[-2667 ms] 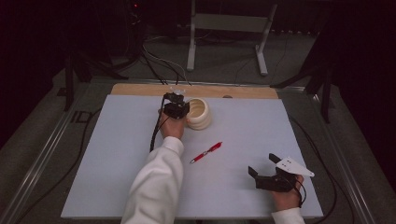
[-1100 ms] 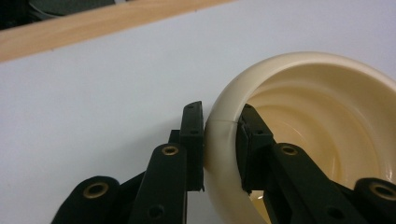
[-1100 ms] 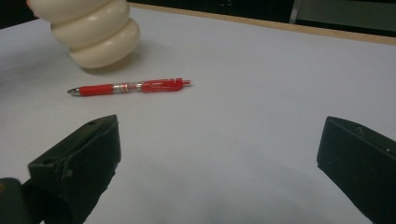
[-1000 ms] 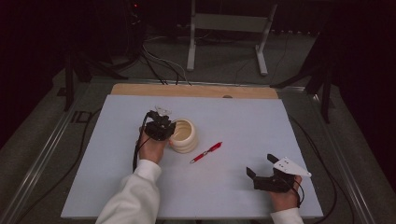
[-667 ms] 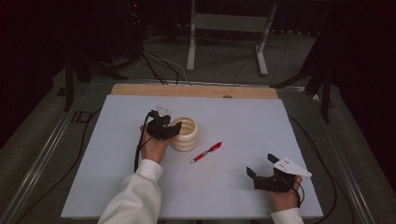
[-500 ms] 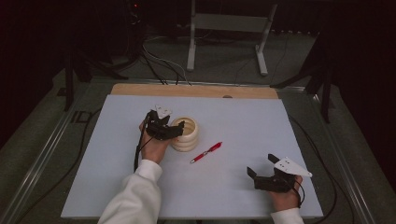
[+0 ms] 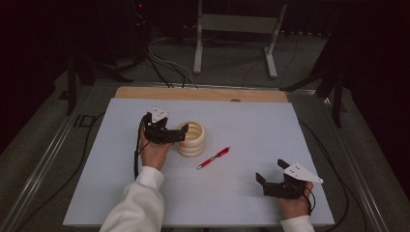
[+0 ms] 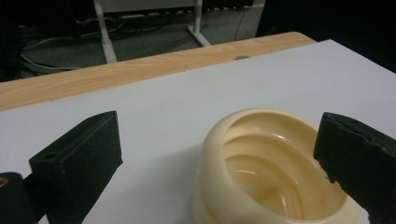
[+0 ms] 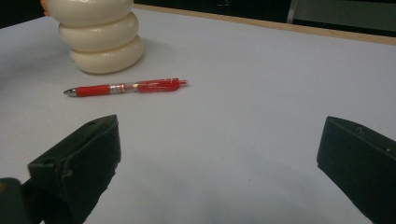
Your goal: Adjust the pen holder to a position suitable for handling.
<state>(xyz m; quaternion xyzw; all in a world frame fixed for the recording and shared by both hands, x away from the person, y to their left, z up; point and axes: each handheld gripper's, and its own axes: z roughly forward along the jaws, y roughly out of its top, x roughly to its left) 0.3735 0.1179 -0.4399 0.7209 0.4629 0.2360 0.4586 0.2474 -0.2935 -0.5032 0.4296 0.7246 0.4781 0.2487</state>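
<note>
A cream ribbed cup (image 7: 193, 139) stands upright left of the white table's middle. My left gripper (image 7: 181, 135) is at its left rim, open. In the left gripper view the cup (image 8: 261, 163) sits between and just past the wide-apart jaws of the left gripper (image 8: 217, 127), with the right jaw over its rim. Just right of the cup lies a red pen (image 7: 213, 157). My right gripper (image 7: 270, 172) rests open near the front right. Its own view shows the right gripper (image 9: 219, 126) facing the pen (image 9: 126, 87) and the cup (image 9: 100, 42), with nothing between the jaws.
The white table top (image 7: 251, 121) has a wooden strip (image 7: 203, 94) along its far edge. Cables and a metal stand (image 7: 237, 29) are on the floor beyond it. A black cable (image 7: 137, 150) trails from the left gripper.
The cup and my left gripper have come from the back of the table toward the person and a little left. In the last second they barely shifted. The right gripper stayed put.
</note>
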